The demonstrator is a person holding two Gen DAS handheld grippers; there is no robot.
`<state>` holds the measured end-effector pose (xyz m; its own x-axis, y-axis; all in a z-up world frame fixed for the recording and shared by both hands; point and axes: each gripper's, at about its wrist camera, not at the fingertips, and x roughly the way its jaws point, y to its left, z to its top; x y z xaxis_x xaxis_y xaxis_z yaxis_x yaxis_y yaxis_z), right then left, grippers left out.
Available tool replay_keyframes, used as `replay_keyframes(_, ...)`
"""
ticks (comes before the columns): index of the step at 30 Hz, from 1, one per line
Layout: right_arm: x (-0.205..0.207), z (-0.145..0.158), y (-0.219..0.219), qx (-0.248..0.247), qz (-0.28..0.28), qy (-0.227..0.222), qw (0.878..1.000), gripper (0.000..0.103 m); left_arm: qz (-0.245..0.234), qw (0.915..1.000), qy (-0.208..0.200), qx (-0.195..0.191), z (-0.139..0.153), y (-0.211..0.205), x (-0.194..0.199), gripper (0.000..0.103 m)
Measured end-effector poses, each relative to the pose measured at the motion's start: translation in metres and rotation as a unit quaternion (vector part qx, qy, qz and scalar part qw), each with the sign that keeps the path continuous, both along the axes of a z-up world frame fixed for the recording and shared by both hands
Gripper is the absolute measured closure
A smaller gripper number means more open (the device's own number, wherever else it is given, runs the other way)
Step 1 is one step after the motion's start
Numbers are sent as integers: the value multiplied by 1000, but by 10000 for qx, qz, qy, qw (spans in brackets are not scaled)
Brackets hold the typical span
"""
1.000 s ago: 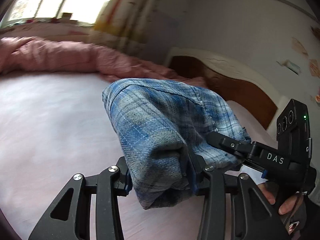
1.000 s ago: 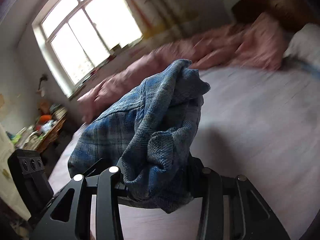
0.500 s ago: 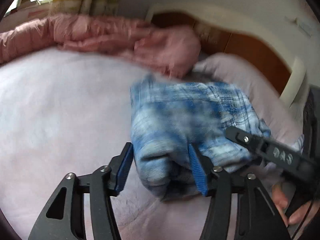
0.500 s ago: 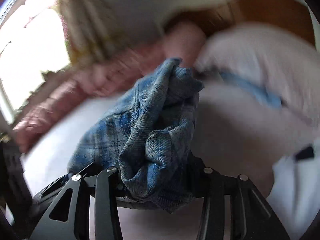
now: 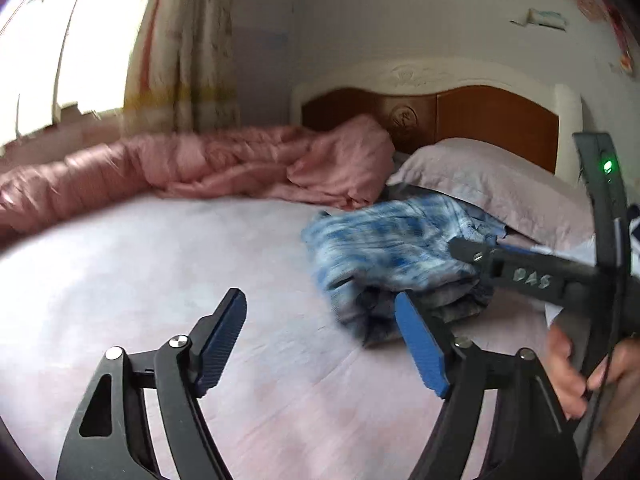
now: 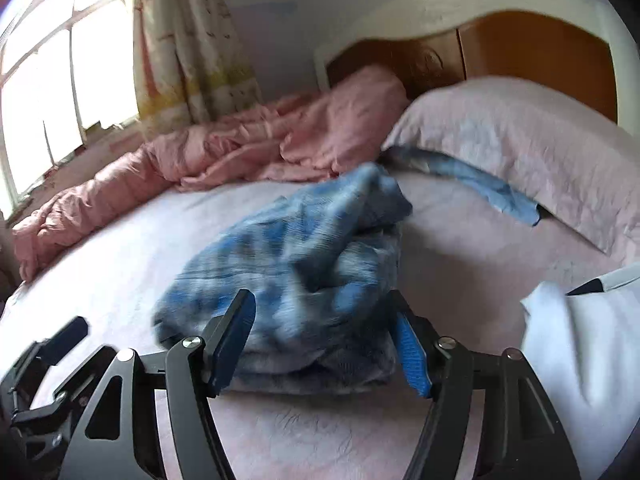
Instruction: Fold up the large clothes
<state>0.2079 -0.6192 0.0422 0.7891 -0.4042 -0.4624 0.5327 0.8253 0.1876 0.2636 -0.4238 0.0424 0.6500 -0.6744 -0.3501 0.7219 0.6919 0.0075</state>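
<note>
Now, shirt: blue plaid shirt (image 5: 384, 248) lies bunched/folded on the bed sheet (image 5: 160, 280), near the pillow (image 5: 492, 184); blurred in both views, so folds hard to read
L gripper: left gripper (image 5: 320, 336) jaws wide apart, nothing between them; shirt is ahead and to its right, just past the right blue pad; not touching as far as I can tell
R gripper: right gripper (image 6: 324, 344) jaws also spread wide; the bundle sits between/just beyond the pads; no pinch on cloth visible, looks let go
Key relation: bundle's long axis runs roughly from L gripper side toward the pillow; R gripper is nearer, straddling the near end; L one is offset to the side, so it would need to swing right to reach the cloth
Next (guess): either placing is done, or a tidy-up tuck is due
Writing: "DAS" on the R gripper's arm seen in left wrist view; green LED lit nearby
Other: pink duvet (image 6: 200, 156) heaped by the window (image 6: 60, 80); wood headboard (image 5: 496, 120); a white garment (image 6: 580, 340) at right edge
</note>
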Motion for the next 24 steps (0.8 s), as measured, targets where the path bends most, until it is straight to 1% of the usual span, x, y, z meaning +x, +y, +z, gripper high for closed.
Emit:
replay_keyframes(1,-7,2,7,-73,61,-103,9999,30,82,9999,-147,9,0,11,-6,25)
replay_keyframes(2,-17,3,18,-246,66,-179,9995,25,219,9994,-274,7,1,21,-12,23)
replay_keyframes(3,-26,5,30,-445,47,-223,9987,23,334,9988,-362,-9,1,32,-16,22)
replay_keyframes(4,-31,6,41,-611,38,-262,9978,18,424,9982,-419,-27,2,42,-20,18)
replay_keyframes(5,-39,7,52,-784,61,-327,9964,15,538,9976,-444,-54,2,52,-22,13)
replay_keyframes(6,-47,8,62,-912,100,-403,9950,14,632,9969,-456,-96,2,63,-26,11)
replay_keyframes(7,-52,8,69,-968,118,-446,9942,12,687,9965,-454,-126,2,73,-30,8)
replay_keyframes(8,-57,8,75,-1001,104,-475,9938,8,740,9961,-465,-134,2,81,-33,5)
replay_keyframes(9,-61,7,81,-1042,10,-477,9934,5,801,9955,-493,-116,3,89,-37,4)
replay_keyframes(10,-65,6,86,-1102,-87,-482,9927,0,853,9949,-541,-81,4,98,-42,3)
replay_keyframes(13,-76,7,91,-1074,-43,-699,9917,0,1056,9922,-659,-1,2,121,-59,1)
replay_keyframes(16,-89,7,94,-972,55,-925,9909,0,1243,9898,-676,-141,2,151,-78,1)
replay_keyframes(18,-95,6,99,-930,96,-941,9912,0,1412,9869,-739,-265,3,167,-88,0)
replay_keyframes(20,-96,6,103,-990,115,-918,9908,0,1691,9815,-818,-383,4,180,-93,0)
replay_keyframes(21,-98,6,109,-1060,113,-908,9901,0,1754,9805,-781,-427,5,184,-93,0)
replay_keyframes(24,-101,6,123,-1277,183,-881,9877,0,1745,9822,-569,-397,1,184,-85,0)
